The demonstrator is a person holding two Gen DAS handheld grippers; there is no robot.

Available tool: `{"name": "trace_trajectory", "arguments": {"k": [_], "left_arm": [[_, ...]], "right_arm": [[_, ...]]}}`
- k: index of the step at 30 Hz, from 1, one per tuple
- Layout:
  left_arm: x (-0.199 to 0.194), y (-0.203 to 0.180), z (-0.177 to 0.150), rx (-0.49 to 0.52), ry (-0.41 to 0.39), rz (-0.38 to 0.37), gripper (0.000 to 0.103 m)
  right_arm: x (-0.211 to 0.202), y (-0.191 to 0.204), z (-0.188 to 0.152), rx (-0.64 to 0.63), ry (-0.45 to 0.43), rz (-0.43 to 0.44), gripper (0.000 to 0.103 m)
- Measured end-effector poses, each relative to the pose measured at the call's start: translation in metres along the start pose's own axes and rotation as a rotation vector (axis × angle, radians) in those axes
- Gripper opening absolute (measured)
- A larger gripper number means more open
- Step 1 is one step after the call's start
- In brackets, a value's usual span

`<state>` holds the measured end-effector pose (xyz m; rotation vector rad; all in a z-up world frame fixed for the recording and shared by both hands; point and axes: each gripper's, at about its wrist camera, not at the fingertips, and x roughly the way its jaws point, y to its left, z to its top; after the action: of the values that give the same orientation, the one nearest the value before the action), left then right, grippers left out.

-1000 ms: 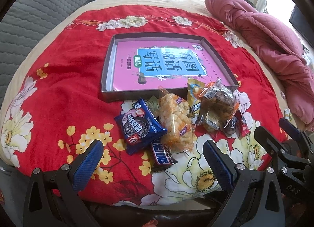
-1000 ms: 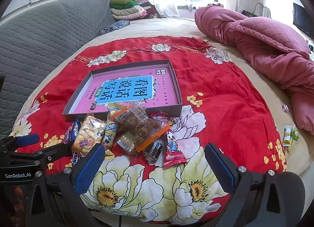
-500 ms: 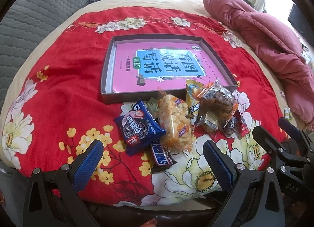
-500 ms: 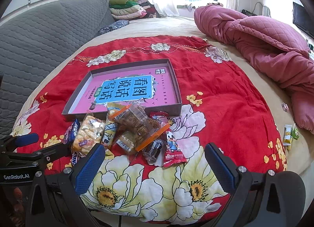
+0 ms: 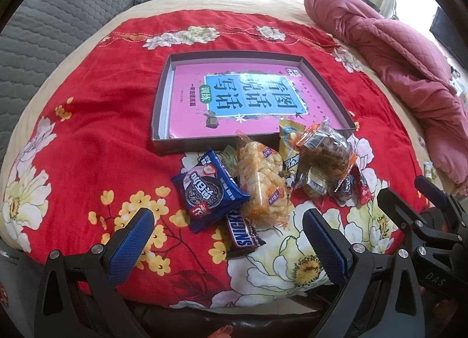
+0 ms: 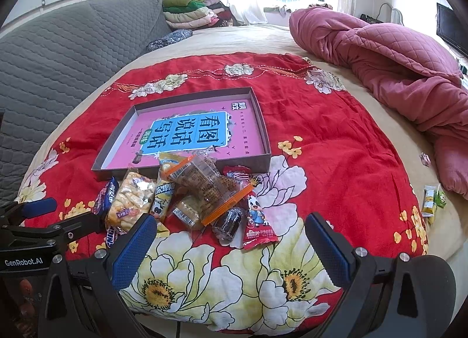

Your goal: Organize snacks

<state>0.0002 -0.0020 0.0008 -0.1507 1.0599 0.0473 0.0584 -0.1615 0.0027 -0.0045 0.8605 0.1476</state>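
Both tools hang back at the near edge of the bed, empty, which suits a start: judging by the layout, no snack is in the box yet, so the heap needs sorting piece by piece.

The left gripper (image 5: 228, 232) has its jaws spread wide with nothing between them. Ahead of its left jaw lies the blue cookie pack (image 5: 209, 189), a flat, glossy foil pillow. Squarely between the jaws and closest to them sits the chocolate bar (image 5: 242, 235), slim and dark in a slick wrapper; it looks like the easiest first pick. Just beyond it is the bag of rice crackers (image 5: 261, 184), clear crinkly film over knobbly golden pieces, soft and likely to deform when pinched.

The right gripper (image 6: 229, 246) is likewise wide open and holding nothing. Ahead of its left jaw is the clear bag with orange trim (image 6: 204, 184), bulky and lying on top of smaller packets. Nearer the gap's middle sit a small dark sweet (image 6: 231, 221) and a red packet (image 6: 257, 222), thin and flat.

Beyond the heap, touching its far side, is the shallow cardboard box (image 6: 263, 133), rigid, low-walled, lined by a pink printed sheet. Everything rests on a red flowered blanket (image 6: 336, 162), plush and yielding.
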Motion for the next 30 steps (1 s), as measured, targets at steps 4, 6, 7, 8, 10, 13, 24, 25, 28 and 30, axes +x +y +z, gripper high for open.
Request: {"name": "trace_trajectory", "arguments": {"k": [4, 6, 7, 8, 10, 13, 24, 25, 28, 30], "left_arm": [[0.002, 0.002, 0.0, -0.008, 0.005, -0.001, 0.101], [0.003, 0.004, 0.0, -0.015, 0.008, -0.005, 0.101], [0.003, 0.005, 0.0, -0.016, 0.008, -0.005, 0.101], [0.004, 0.006, 0.0, -0.02, 0.009, -0.005, 0.101], [0.006, 0.009, 0.001, -0.031, 0.013, -0.009, 0.101], [0.008, 0.015, 0.003, -0.049, 0.018, -0.014, 0.101], [0.02, 0.037, 0.007, -0.114, 0.033, -0.017, 0.101], [0.021, 0.039, 0.008, -0.118, 0.033, -0.014, 0.101], [0.024, 0.052, 0.012, -0.157, 0.033, -0.013, 0.101], [0.027, 0.059, 0.012, -0.182, 0.044, -0.022, 0.101]], "right_arm": [[0.001, 0.0, 0.0, 0.001, 0.001, 0.0, 0.102], [0.003, -0.001, -0.001, 0.001, 0.0, 0.002, 0.102], [0.003, -0.001, -0.001, 0.002, -0.002, 0.005, 0.102], [0.003, -0.002, -0.001, 0.002, -0.004, 0.007, 0.102], [0.006, -0.003, 0.001, 0.002, -0.007, 0.011, 0.102], [0.007, -0.003, 0.003, -0.001, -0.011, 0.02, 0.102], [0.016, -0.006, 0.005, 0.012, -0.008, 0.028, 0.102], [0.018, -0.007, 0.006, 0.012, -0.009, 0.029, 0.102], [0.021, -0.007, 0.007, 0.015, -0.011, 0.031, 0.102], [0.024, -0.008, 0.007, 0.019, -0.01, 0.035, 0.102]]}}
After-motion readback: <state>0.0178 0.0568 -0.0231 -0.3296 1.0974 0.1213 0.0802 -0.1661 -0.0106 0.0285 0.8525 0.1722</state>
